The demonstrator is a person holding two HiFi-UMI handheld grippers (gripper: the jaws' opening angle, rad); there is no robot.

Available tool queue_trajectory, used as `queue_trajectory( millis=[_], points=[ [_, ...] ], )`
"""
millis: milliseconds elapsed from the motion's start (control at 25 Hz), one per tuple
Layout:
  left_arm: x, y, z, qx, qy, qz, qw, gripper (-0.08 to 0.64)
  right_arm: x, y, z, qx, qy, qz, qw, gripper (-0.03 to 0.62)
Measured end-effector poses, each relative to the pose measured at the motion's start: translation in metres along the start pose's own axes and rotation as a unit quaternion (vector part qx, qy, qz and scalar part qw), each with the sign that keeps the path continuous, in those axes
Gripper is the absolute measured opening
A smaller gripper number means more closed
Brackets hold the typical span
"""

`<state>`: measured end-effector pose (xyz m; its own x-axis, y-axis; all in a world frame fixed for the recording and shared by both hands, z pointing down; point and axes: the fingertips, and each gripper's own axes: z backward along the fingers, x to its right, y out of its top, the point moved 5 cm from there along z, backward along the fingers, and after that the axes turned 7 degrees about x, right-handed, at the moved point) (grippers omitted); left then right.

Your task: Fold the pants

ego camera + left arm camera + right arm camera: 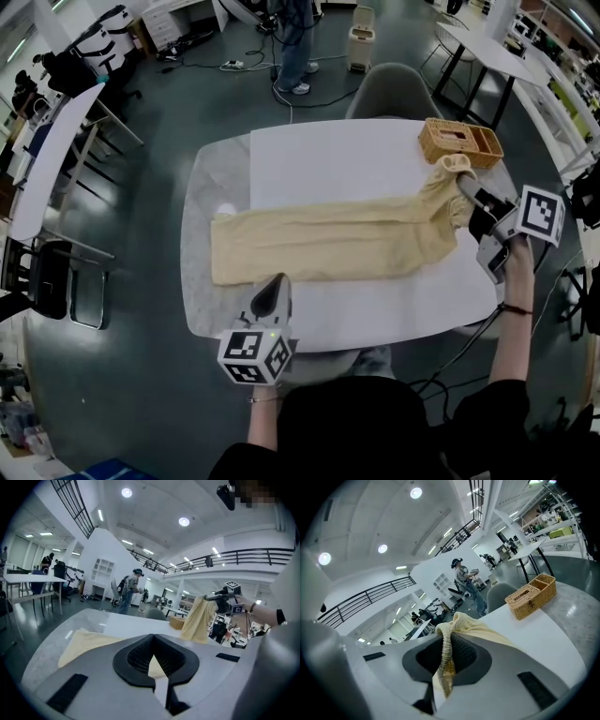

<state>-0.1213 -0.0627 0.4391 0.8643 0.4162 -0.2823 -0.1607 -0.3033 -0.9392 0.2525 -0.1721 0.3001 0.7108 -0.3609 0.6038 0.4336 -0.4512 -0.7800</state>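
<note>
1. The pants (328, 239) lie stretched across the white desk (337, 155), with the leg ends toward the left and the waist toward the right.
2. The right tool (463, 183) pinches the gathered waistband (446, 651). Its jaws are pressed onto the elastic, which hangs in a bunch between them.
3. The waist end is lifted off the desk at the right, and the cloth slopes down from the right tool to the flat legs.
4. The left tool (275, 283) sits at the near edge of the pants, about a third of the way along from the leg ends.
5. In the left gripper view its jaws stand close together with only a narrow slit between them. Pale cloth and white desk show in that slit, and I cannot tell whether the jaws pinch the cloth.
6. The legs near the left tool lie flat on the desk.
7. A wicker basket (459, 142) stands on the far right corner of the desk, just beside the raised waist.
8. A grey chair (389, 89) stands behind the desk.
9. A person (295, 42) stands farther back on the floor.
</note>
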Motion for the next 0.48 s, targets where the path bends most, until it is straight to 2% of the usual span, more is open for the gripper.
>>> queue_trajectory(
  millis=[120, 480],
  points=[
    [-0.023, 0.006, 0.009, 0.001, 0.001, -0.003, 1.0, 0.014, -0.022, -0.008, -0.02, 0.001, 0.006, 0.0, 1.0, 0.033],
    [-0.003, 0.003, 0.019, 0.006, 0.026, -0.005, 0.9996, 0.014, -0.04, -0.004, -0.024, -0.006, 0.045, 0.005, 0.999, 0.032]
  ],
)
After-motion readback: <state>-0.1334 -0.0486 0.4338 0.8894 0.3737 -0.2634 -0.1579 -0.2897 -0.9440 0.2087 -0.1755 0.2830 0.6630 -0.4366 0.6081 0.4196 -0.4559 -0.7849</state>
